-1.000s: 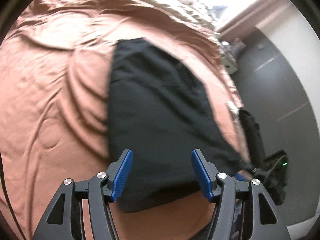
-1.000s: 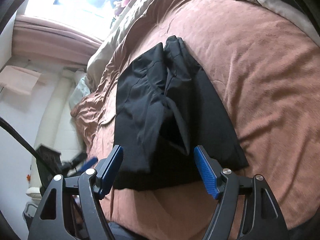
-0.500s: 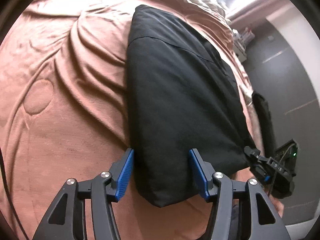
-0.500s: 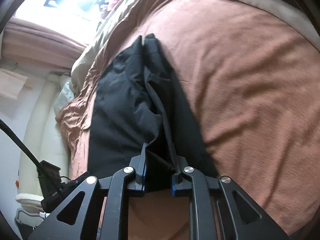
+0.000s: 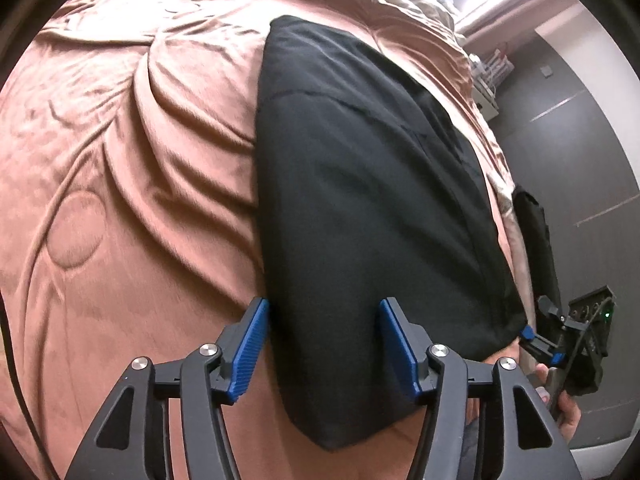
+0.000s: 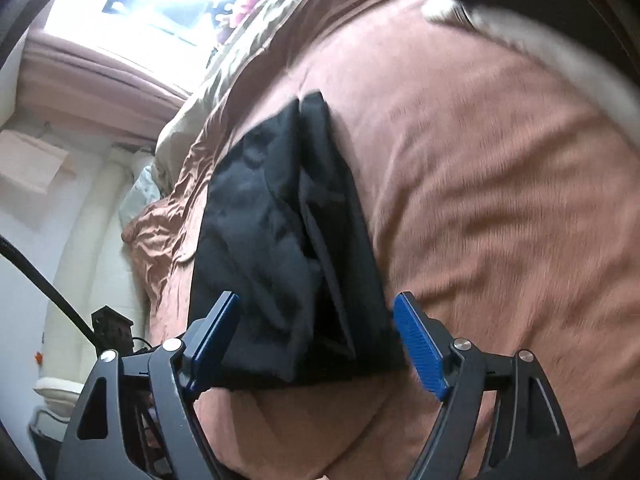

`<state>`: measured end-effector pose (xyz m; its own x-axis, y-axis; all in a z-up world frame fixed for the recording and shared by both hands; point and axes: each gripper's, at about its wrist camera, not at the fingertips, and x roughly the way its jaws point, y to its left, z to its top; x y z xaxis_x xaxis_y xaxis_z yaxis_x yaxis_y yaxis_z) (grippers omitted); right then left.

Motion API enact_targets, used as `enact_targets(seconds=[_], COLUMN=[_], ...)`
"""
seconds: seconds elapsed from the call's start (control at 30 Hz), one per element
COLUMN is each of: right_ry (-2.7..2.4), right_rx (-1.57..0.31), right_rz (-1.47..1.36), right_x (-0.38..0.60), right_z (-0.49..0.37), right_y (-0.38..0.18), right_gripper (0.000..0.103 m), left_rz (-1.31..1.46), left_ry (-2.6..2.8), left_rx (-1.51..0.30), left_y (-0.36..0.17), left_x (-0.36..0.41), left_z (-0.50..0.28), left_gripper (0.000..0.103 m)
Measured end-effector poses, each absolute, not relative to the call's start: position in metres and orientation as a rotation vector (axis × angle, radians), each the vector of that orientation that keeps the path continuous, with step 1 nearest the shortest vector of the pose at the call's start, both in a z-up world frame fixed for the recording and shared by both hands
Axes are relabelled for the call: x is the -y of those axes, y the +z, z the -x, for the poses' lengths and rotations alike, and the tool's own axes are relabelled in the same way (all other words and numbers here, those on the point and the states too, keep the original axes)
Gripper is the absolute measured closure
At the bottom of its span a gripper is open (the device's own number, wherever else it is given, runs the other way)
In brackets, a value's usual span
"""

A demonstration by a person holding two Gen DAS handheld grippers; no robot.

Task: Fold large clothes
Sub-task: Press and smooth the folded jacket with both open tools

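A black garment [image 5: 368, 208] lies folded lengthwise on a rust-brown bedspread [image 5: 132, 168]. My left gripper [image 5: 324, 344] is open, its blue pads on either side of the garment's near left corner. In the right wrist view the same garment [image 6: 280, 248] shows rumpled folds on top. My right gripper [image 6: 316, 340] is open, its pads spread wide across the garment's near edge, holding nothing. The right gripper also shows at the right edge of the left wrist view [image 5: 544, 340], at the garment's near right corner.
The bed's edge is at the bottom of both views. A beige blanket [image 6: 200, 120] and a bright window [image 6: 160, 8] lie beyond the bed. A grey wall [image 5: 580, 140] stands to the right. A white and black cloth [image 6: 480, 12] lies at the far right.
My right gripper closed on the garment's near edge half a second ago and has now opened wide, letting it go. My left gripper moved closer to the garment's corner and stayed open.
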<state>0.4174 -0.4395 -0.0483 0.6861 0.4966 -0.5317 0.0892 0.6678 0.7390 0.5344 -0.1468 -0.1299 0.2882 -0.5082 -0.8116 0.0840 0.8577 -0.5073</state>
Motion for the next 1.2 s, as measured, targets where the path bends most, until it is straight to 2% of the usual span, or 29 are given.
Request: enact_targets(seconds=[0.43,0.9,1.2], right_ry=[0.452,0.570,0.689], right_rx=[-0.944,-0.991,-1.014], right_rz=[-0.676,-0.783,-0.795], right_x=[0.449,0.455,0.434], right_z=[-0.544,-0.632,-0.678], right_y=[-0.044,-0.081,-0.095], right_gripper=[0.025,0.025,0.025], left_rz=[0.443,0.489,0.513], left_ry=[-0.395,-0.433,-0.442], left_rx=[-1.197,-1.167,-1.158], left_y=[-0.135,-0.147,-0.157], left_x=[0.131,0.130,0.134], left_z=[-0.610,-0.684,-0.706], left_gripper=[0.044,0.044,0.043])
